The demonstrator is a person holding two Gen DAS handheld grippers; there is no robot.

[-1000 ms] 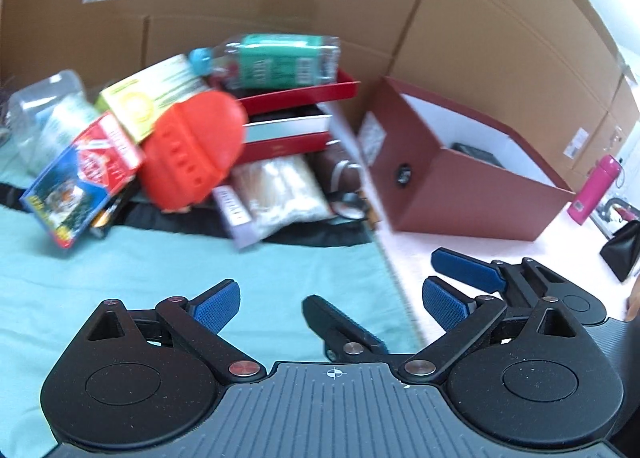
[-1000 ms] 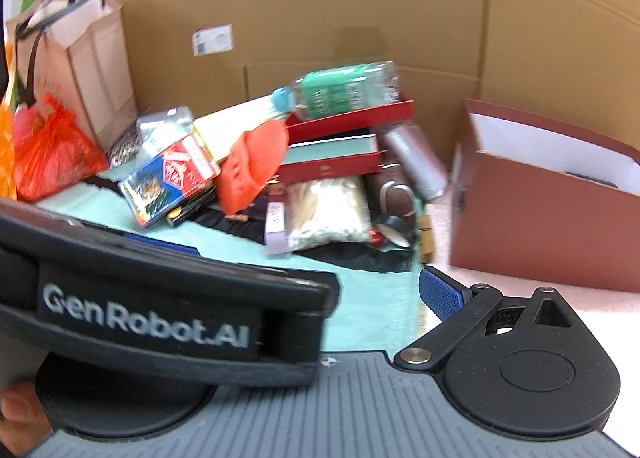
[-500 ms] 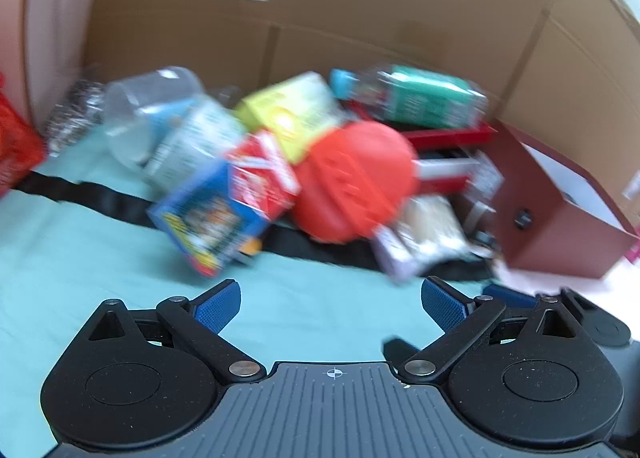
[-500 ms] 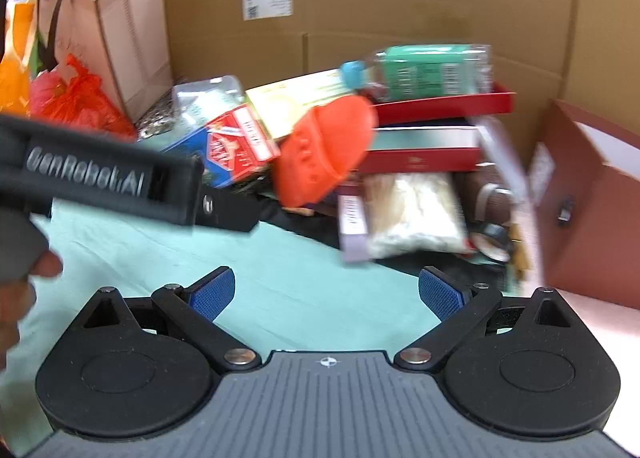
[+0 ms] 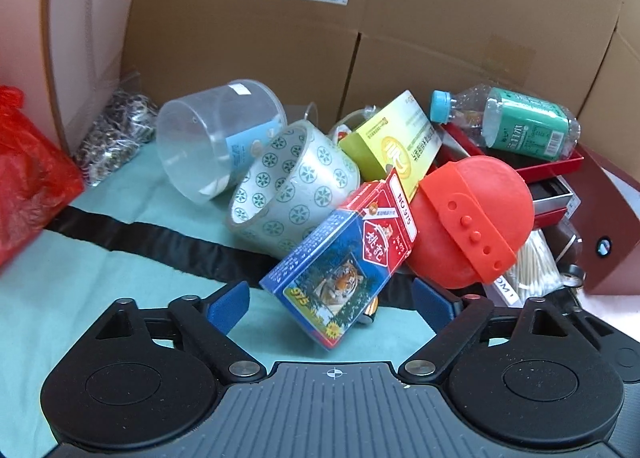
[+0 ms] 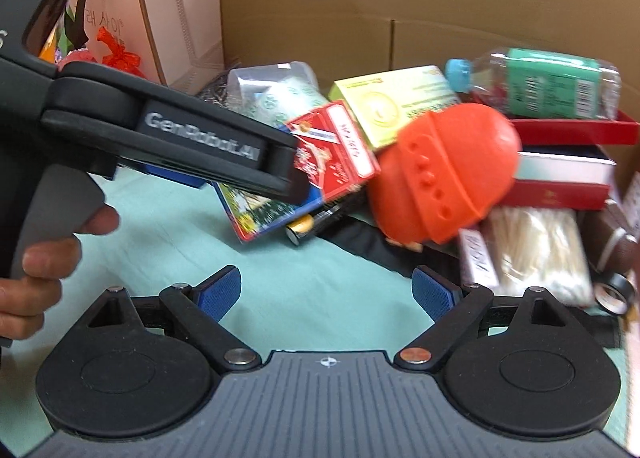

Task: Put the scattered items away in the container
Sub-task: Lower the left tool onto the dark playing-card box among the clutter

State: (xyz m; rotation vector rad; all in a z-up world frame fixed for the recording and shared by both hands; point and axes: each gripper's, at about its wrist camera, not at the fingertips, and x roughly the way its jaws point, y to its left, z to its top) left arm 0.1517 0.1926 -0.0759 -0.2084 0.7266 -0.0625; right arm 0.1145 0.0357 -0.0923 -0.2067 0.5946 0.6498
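Both tongs, left gripper (image 5: pixel 330 300) and right gripper (image 6: pixel 326 290), are closing slightly yet gaping empty; the card box (image 5: pixel 340 258) and heap are still lying outside the red container (image 5: pixel 616 226).

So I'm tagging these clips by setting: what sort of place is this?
Probably a makeshift tabletop staged for a tidying exercise, not a lived-in room. Flattened cardboard panels wall it in, a teal cloth covers the surface, and unrelated odds like a tape roll and card box sit heaped together.
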